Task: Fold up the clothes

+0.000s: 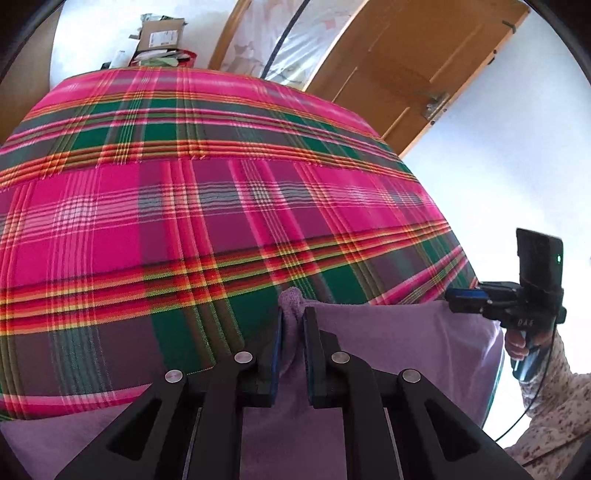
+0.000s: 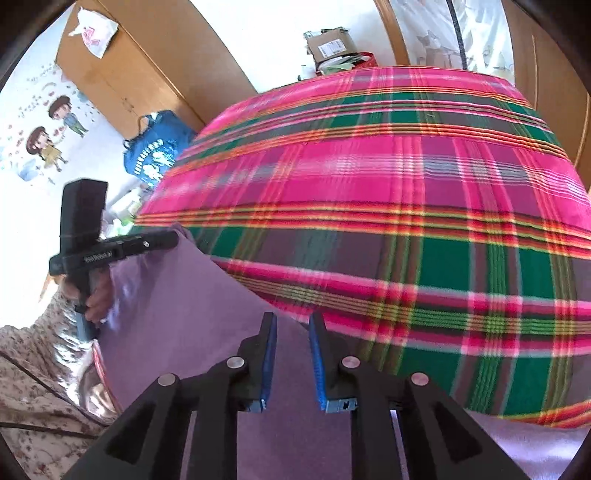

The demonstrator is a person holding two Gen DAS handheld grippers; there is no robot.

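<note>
Two grippers work one lilac garment (image 1: pixel 399 343), which lies along the lower edge of both wrist views, draped on the near side of a bed under a bright plaid bedspread (image 1: pixel 207 206) of pink, green and red. The left gripper (image 1: pixel 293 332) has its jaws pressed together on a bunched corner of the cloth, a small tuft poking up above them at lower centre of the left wrist view; I judge this corner is kept pinned so the fabric stays taut while the other end is let go. The right gripper (image 2: pixel 291 332) shows at lower centre of its own view with jaws apart, a clear gap between the blue pads (image 2: pixel 320 365), and the lilac cloth lying flat beneath rather than nipped between them. Those jaws are opening at this moment, which reads as a release of that edge onto the bed. From the left wrist view the right gripper appears again at the far right of the frame, held by a hand (image 1: pixel 515 341) in a floral sleeve (image 1: pixel 554 402), its tip at the top edge of the garment. The cloth looks smooth and spread, so the fold seems partly laid but not finished. Behind the bed, in the upper part of the frames, stand a wooden door (image 1: pixel 417 74) and a cardboard box (image 1: pixel 162 35); a blue bag (image 2: pixel 159 147) sits at the left of the right wrist view.
</note>
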